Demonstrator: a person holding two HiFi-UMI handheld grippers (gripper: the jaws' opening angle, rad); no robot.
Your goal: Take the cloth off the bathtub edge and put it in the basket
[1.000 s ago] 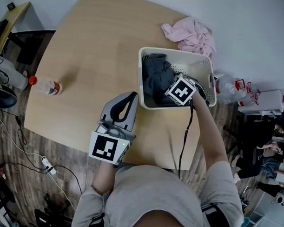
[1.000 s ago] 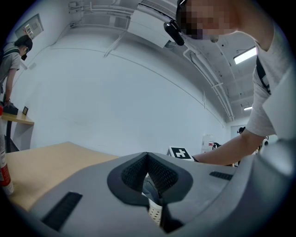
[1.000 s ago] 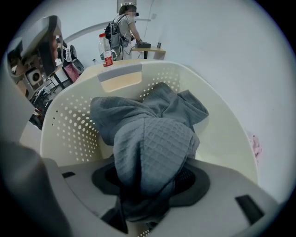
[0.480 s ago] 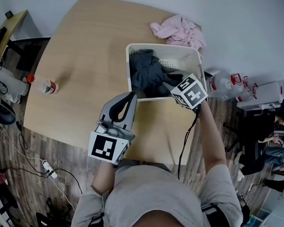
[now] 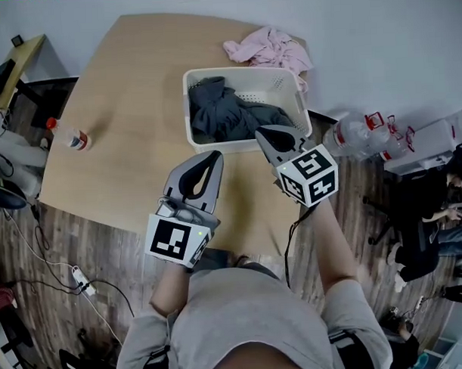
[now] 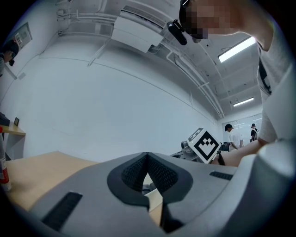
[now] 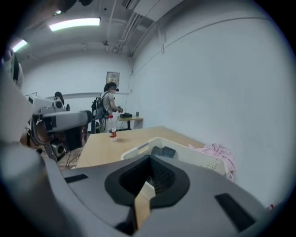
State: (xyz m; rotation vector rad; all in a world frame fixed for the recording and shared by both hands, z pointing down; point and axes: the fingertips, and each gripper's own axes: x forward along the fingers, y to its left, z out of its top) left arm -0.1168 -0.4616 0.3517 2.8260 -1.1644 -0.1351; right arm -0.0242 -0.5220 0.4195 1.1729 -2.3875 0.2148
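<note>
A white perforated basket (image 5: 241, 71) stands on the wooden table, with a dark grey cloth (image 5: 221, 112) bunched inside it. My right gripper (image 5: 262, 133) hovers just in front of the basket's near right corner, shut, with nothing between its jaws. From the right gripper view the basket (image 7: 200, 160) and the dark cloth (image 7: 164, 151) lie right behind the closed tips (image 7: 149, 158). My left gripper (image 5: 212, 155) is held over the table's near side, left of the right one. It is shut and empty (image 6: 147, 154).
A pink cloth (image 5: 268, 48) lies on the table beyond the basket. A small red-capped bottle (image 5: 76, 139) stands near the table's left edge. Large water bottles (image 5: 358, 135) sit on the floor at the right. People stand in the room's background.
My right gripper has pulled back out of the basket toward me and closed, leaving the dark cloth inside. The left gripper has stayed where it was.
</note>
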